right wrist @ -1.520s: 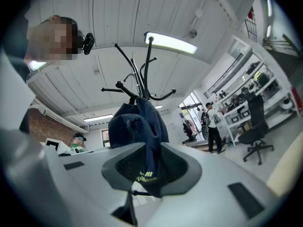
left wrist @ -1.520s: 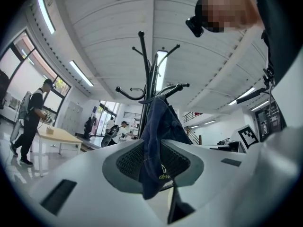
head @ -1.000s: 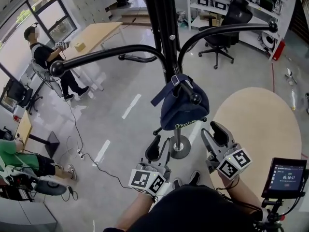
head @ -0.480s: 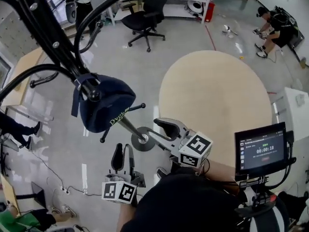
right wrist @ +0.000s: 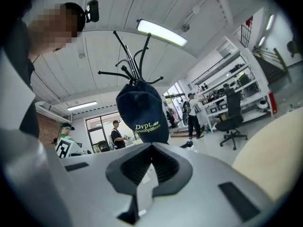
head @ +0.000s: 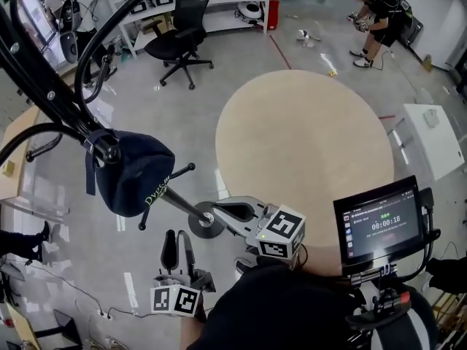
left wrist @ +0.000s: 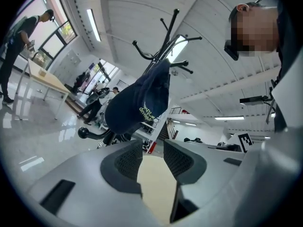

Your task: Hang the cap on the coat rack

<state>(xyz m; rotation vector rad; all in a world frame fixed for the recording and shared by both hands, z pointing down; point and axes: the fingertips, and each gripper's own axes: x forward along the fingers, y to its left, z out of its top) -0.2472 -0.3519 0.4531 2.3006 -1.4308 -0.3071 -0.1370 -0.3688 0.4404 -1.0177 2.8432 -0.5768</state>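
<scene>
The navy cap [head: 135, 173], with pale green lettering on its side, hangs by its crown on the ball end of one curved arm of the black coat rack [head: 45, 86]. It is clear of both grippers and sags freely below the hook. A second ago it sat on the same hook, so it has not shifted; what has changed is everything around it. The right gripper [head: 220, 211] was gaping just below the cap then, and its jaws have just been closing. They now meet pad to pad with nothing between them, and the cap shows beyond them in the right gripper view. The left gripper [head: 175, 239] sits lower and nearer the person's body, its jaws parted and empty. Only the tan top of the round table [head: 306, 144] shows through the gap in its own view. Both tools have sunk and drawn back from the rack, and the head view has swung away from the rack towards the table, with the mounted screen [head: 379, 223] at the lower right and an office chair [head: 179, 31] beyond. With the cap hung and nobody gripping it, the task looks finished and this reads as the retreat. The one remaining risk is the cap sliding off the knob.
</scene>
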